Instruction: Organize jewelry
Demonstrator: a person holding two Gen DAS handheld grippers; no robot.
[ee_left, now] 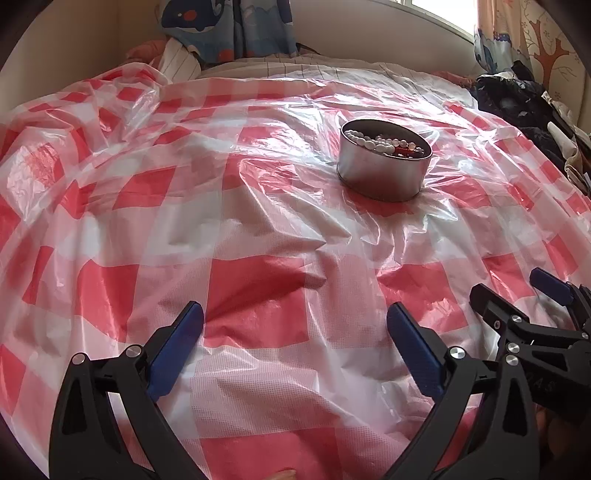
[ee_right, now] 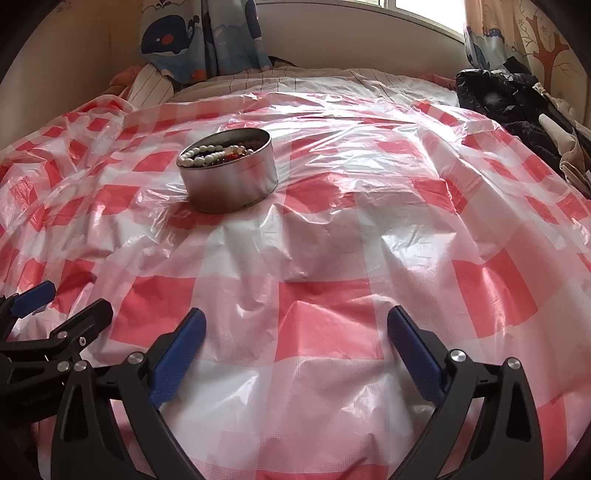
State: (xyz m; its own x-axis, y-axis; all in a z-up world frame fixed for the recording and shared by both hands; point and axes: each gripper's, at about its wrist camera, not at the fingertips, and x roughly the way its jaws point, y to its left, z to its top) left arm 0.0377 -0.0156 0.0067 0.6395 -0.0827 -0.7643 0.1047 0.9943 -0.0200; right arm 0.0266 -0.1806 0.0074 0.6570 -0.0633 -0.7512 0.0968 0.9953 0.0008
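A round silver tin (ee_left: 382, 173) stands on a red-and-white checked plastic sheet (ee_left: 258, 229) spread over a bed. It holds a white pearl string (ee_left: 369, 142) and some red and clear beads. The tin also shows in the right wrist view (ee_right: 231, 184), with the pearls (ee_right: 203, 155) at its left rim. My left gripper (ee_left: 295, 317) is open and empty, low over the sheet, well short of the tin. My right gripper (ee_right: 295, 323) is open and empty too. It lies just right of the left one (ee_left: 517, 295). The left gripper shows at the left edge of the right wrist view (ee_right: 62, 299).
A dark pile of clothes (ee_left: 524, 107) lies at the bed's right side. A whale-print curtain (ee_left: 229, 26) hangs at the back by striped bedding (ee_left: 184, 62). A wall and a window run behind the bed.
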